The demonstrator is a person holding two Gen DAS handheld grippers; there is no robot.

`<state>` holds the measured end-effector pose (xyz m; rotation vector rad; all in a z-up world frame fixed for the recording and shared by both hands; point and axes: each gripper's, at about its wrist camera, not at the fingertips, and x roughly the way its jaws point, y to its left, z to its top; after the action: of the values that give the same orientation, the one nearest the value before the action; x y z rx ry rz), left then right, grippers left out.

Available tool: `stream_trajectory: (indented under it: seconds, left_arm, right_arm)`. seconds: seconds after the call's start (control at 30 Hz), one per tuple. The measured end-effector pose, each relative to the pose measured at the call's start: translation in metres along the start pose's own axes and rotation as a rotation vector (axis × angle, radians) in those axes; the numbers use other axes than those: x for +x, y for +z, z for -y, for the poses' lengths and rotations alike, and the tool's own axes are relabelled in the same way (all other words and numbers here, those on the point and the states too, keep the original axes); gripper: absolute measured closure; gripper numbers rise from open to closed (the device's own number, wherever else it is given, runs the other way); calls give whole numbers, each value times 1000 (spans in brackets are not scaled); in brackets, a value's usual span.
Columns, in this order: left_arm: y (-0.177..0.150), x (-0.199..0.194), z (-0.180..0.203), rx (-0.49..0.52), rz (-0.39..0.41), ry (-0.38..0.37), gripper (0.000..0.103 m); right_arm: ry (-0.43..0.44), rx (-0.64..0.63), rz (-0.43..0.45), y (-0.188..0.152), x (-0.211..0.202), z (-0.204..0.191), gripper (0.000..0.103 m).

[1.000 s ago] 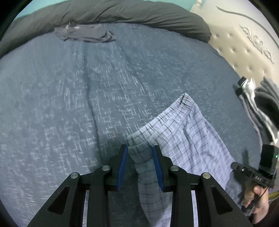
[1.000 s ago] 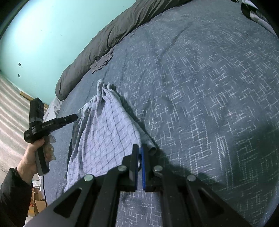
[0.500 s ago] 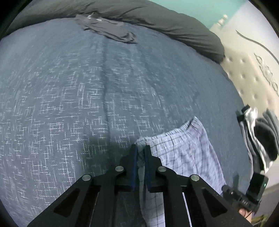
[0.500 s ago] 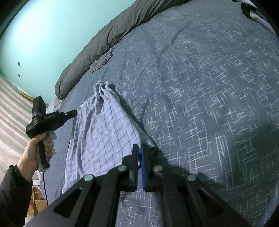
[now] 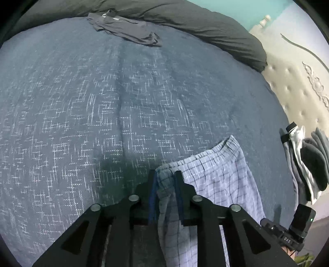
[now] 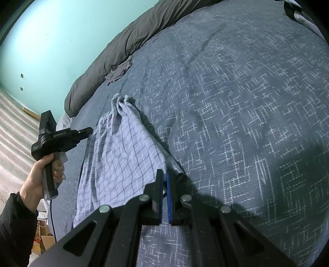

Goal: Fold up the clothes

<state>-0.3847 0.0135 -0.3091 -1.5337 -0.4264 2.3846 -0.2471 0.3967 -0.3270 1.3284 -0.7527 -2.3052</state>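
- L gripper [image 5: 166, 180]: jaws part-spread w/ a bunched corner of the plaid shorts [image 5: 222, 180] between the blue pads; cloth filled the gap, so it was pinching the shorts.
- R gripper [image 6: 164, 180]: jaws nearly pressed together, nipping the other corner of the shorts [image 6: 121, 156].
- Shorts lay on the blue bedspread [image 5: 102, 123], running from the R jaws away to the L gripper [image 6: 61, 137]; waistband gathered at the far end.
- Left hand [image 6: 41, 174] gripped the L handle, left of the cloth.
- Dark garment [image 5: 125, 30] far ahead of L jaws, touching the grey duvet [image 5: 185, 18].
- Clothes pile [image 5: 308, 160] well right of L jaws, by the headboard [image 5: 298, 86].
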Motion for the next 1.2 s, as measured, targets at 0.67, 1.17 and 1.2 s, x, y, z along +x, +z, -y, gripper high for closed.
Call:
stream_trajectory:
  seconds: [0.67,1.17,1.2]
  left_arm:
    - [-6,1,-14,11,45,1,92]
    - [-18,-20,-33,5,54,-39,73]
    - [-20,-21,-36,6,51,-43,70]
  right_arm:
    - [-30,12,0,0,1,2,100]
    - [-108,-12,65,26,-24,-10,69]
    - [-98,-21,65,31,-23,-13,67]
